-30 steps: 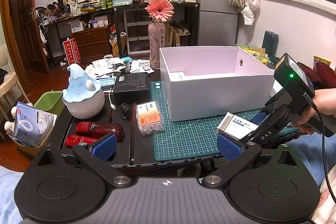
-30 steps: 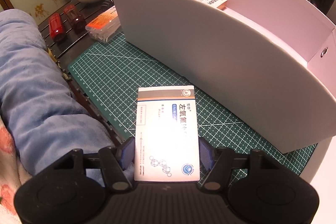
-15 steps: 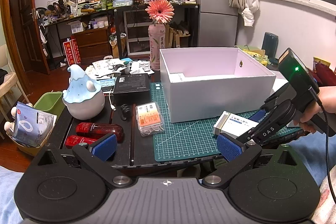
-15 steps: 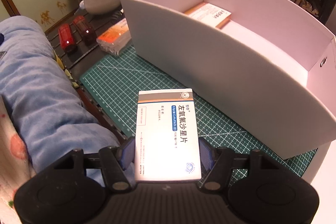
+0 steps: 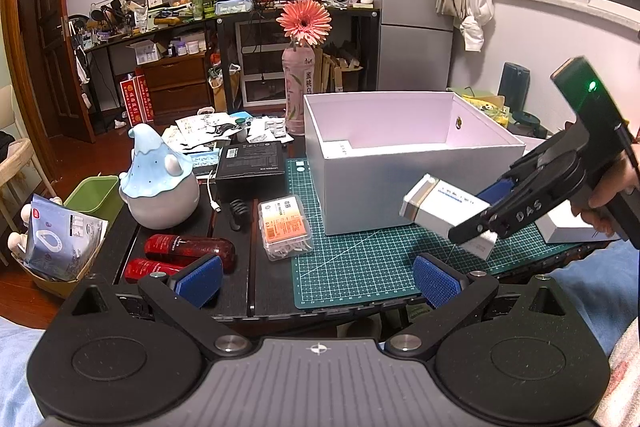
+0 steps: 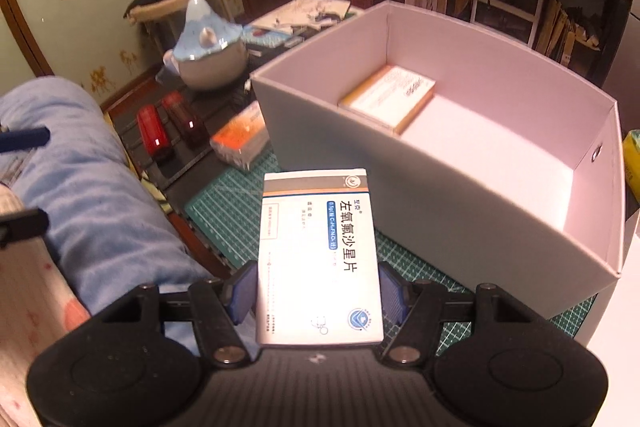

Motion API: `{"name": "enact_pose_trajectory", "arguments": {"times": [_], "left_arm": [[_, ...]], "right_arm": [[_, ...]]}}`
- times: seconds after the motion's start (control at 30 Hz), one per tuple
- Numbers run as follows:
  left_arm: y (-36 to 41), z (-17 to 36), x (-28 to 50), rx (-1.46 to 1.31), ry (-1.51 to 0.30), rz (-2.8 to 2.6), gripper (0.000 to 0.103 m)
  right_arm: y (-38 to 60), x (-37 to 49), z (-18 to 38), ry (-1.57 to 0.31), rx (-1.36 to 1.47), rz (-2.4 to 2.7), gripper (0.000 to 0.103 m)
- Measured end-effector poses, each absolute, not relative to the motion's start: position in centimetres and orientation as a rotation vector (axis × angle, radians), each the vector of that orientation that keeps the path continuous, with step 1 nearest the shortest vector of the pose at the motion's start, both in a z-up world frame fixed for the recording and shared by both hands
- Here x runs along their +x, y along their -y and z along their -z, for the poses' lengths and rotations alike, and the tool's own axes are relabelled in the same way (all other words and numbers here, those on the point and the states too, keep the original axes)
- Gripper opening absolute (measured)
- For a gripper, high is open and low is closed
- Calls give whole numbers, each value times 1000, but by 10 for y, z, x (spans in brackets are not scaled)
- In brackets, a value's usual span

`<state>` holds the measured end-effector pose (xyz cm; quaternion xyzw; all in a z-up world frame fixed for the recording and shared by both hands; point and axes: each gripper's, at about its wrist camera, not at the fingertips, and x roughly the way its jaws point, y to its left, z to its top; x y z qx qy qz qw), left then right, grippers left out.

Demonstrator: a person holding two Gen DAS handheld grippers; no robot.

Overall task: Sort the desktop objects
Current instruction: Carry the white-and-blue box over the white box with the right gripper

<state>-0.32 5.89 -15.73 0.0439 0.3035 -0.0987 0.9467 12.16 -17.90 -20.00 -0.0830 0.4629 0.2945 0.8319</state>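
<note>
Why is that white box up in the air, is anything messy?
Nothing is spilled or broken. The white medicine box is tilted above the green mat only because the right gripper holds it in its jaws, near the big white box.

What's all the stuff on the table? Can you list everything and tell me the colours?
big box: 1, white, open, on the mat
mat: 1, green grid, under the big box
pill box: 1, white, held above the mat
packet: 1, white and orange, inside the big box
jar: 1, blue and grey, left side of table
red bottles: 2, lying in front of the jar
clear case: 1, orange label, at the mat's left edge
black box: 1, behind the clear case
flower: 1, pink, in a bottle behind the big box
left claw: open, empty
right claw: shut on the pill box
</note>
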Motion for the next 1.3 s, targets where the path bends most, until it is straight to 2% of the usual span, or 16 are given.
{"name": "enact_pose_trajectory", "arguments": {"times": [0.83, 1.3], "left_arm": [[-57, 153, -10, 87, -590, 229, 103], [-58, 154, -7, 79, -596, 230, 103]], "right_arm": [[195, 144, 137, -794, 14, -525, 62], [203, 192, 130, -743, 19, -395, 62]]}}
